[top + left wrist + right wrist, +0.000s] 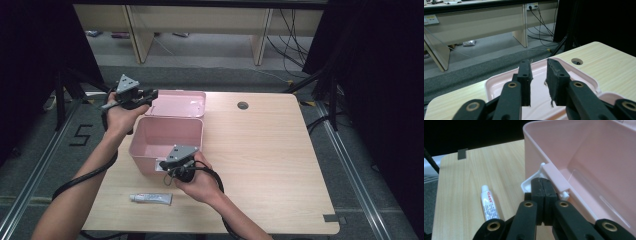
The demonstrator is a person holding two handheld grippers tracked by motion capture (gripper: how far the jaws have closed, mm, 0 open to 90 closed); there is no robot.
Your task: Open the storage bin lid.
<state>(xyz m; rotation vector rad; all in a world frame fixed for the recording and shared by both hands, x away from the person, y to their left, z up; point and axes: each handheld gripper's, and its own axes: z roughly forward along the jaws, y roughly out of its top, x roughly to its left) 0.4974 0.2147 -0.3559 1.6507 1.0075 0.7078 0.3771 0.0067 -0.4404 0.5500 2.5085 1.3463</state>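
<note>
High view: the open-topped pink plastic box (167,140) sits on the pale wooden worktop (270,150), with its flat pink plastic lid (180,104) lying just behind it. The left tongs (150,95) hover over the lid's left end — jaws parted by a narrow gap, nothing between them. The right tongs (167,166) sit at the box's near wall, pressed fully together at the white latch tab (530,183); whether they pinch it cannot be told. A small white tube (151,199) lies near the worktop's front edge.
</note>
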